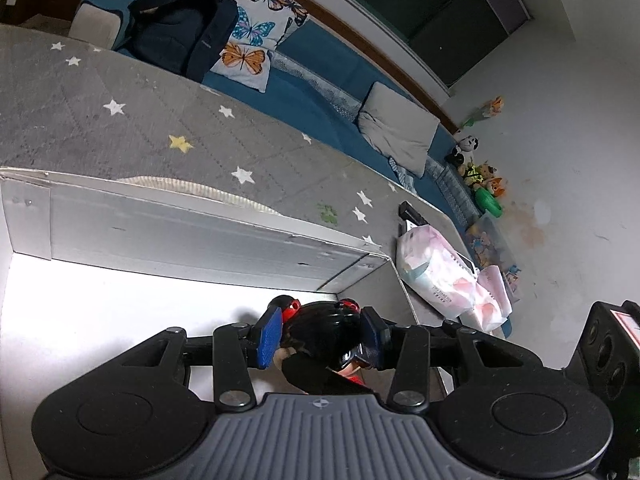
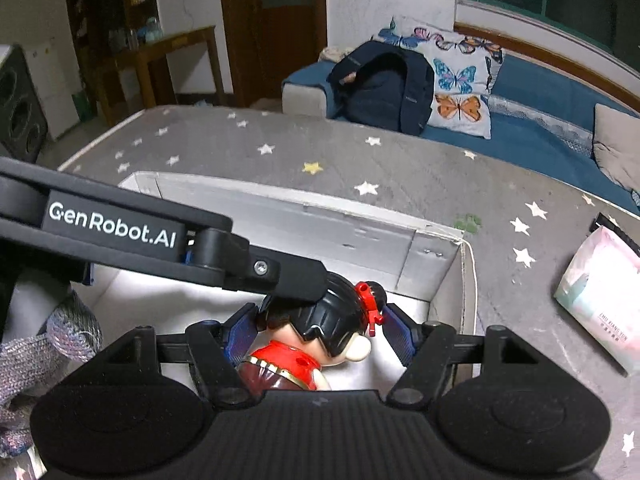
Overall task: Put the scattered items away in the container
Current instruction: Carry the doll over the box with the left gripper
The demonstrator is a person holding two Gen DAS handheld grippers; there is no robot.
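A toy doll (image 1: 320, 330) with black hair, red hair ties and a red dress (image 2: 288, 356) hangs just inside a white cardboard box (image 1: 200, 220), near its right corner. My left gripper (image 1: 322, 320) is shut on the doll's head, a blue pad on each side. In the right wrist view, my right gripper (image 2: 320, 316) is shut on the doll lower down, about its body and face. One of the left gripper's fingers (image 2: 280, 276) lies across the top of the hair. The box wall (image 2: 280, 204) stands behind, its floor bright white.
The box sits on a grey star-patterned mat (image 2: 360, 152). A pink-and-white tissue pack (image 2: 600, 292) lies on the mat to the right of the box (image 1: 436, 268). Knitted grey fabric (image 2: 60, 344) shows at the lower left. A blue sofa holds a dark backpack (image 2: 384, 88) beyond.
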